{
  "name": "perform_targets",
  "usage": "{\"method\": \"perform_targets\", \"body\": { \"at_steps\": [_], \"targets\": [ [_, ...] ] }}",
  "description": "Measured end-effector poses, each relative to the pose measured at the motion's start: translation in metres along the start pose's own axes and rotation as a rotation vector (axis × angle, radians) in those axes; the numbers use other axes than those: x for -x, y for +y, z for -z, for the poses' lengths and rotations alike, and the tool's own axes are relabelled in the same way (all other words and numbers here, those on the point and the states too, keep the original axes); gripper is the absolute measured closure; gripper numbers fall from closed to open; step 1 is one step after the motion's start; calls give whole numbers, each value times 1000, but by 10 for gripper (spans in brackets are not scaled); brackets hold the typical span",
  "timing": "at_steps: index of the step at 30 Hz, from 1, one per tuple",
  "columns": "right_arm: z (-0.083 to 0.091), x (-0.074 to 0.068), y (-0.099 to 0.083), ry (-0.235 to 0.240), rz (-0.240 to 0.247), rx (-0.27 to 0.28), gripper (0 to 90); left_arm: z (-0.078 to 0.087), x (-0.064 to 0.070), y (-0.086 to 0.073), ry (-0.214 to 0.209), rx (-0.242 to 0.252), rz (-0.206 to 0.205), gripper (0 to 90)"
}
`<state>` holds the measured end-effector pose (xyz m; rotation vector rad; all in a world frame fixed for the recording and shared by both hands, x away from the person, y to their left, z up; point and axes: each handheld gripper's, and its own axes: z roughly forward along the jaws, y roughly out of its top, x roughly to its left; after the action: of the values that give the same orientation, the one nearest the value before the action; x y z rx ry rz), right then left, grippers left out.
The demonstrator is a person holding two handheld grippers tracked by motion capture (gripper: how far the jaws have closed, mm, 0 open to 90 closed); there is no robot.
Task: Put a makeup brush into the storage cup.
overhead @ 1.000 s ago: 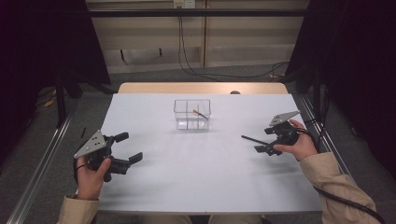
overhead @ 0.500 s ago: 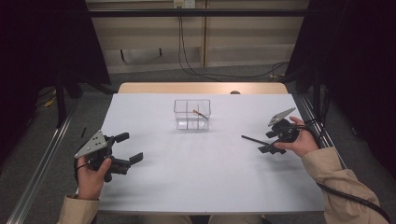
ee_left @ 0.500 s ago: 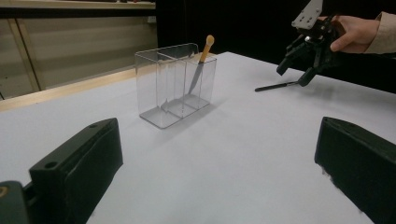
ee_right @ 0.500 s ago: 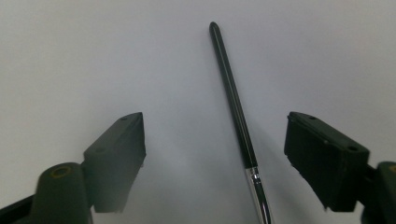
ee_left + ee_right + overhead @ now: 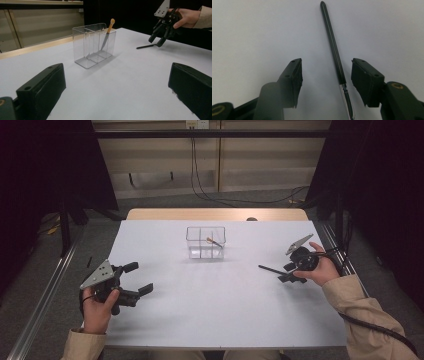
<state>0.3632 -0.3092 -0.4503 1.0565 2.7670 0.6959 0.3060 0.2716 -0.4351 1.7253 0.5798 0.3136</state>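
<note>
A clear plastic organizer (image 5: 205, 242) (image 5: 95, 45) with several compartments stands at the table's middle back. A tool with a tan handle (image 5: 215, 241) (image 5: 108, 35) leans in its right compartment. A thin black brush (image 5: 270, 269) (image 5: 334, 50) (image 5: 146, 46) lies flat on the table at the right. My right gripper (image 5: 286, 273) (image 5: 325, 80) (image 5: 157, 40) is open and tilted down over it, one jaw on each side of the handle without touching. My left gripper (image 5: 139, 278) (image 5: 115, 92) is open near the front left, pointing at the organizer, with nothing between its jaws.
The white table (image 5: 220, 315) has a wooden strip (image 5: 215, 214) along its far edge. Cables (image 5: 200, 180) lie on the floor behind it. Dark curtains hang on both sides.
My right gripper has tipped a little more steeply over the black brush, which stays put. The left gripper has barely moved.
</note>
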Motion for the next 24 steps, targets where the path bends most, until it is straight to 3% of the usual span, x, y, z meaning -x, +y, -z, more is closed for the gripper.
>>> {"method": "perform_targets", "body": {
  "at_steps": [3, 12, 24],
  "targets": [
    [0, 1, 0, 1, -2, -25, 484, 0, 0, 0, 1, -2, -1, 11],
    [-3, 6, -3, -15, -3, -53, 522, -1, 0, -1, -1, -4, 3, 13],
    [-3, 8, -4, -27, 10, -95, 702, -2, 0, -1, 2, -8, 2, 15]
  ]
}}
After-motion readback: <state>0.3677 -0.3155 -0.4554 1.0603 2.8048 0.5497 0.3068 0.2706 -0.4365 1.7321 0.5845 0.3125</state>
